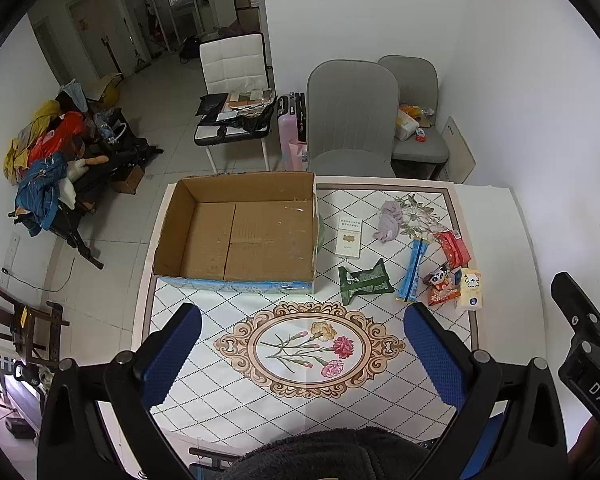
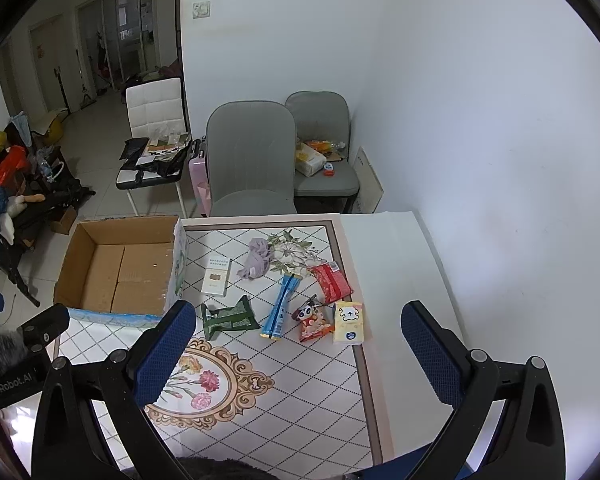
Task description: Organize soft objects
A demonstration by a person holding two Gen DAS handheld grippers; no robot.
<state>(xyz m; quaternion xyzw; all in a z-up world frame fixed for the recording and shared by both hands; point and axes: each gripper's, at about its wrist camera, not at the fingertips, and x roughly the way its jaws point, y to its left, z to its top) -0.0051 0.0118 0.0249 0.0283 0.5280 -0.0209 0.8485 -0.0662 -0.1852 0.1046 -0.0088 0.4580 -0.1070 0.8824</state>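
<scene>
Tiled tabletop (image 1: 380,400); left tool (image 1: 304,354) "DAS", right tool (image 2: 300,352) "enRobot.AI", both spread wide, empty.

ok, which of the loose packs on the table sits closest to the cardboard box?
The white flat pack, lying just right of the box; the green pack and the rest lie farther right.

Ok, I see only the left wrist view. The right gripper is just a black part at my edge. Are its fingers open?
Observer: Yes. The right gripper has its fingers wide apart, with nothing between them.
Operator: What lies ahead of it?
Observer: In its own view the green packet lies just beyond the finger on the picture's left, and the yellow tissue pack lies ahead of the gap.
</scene>
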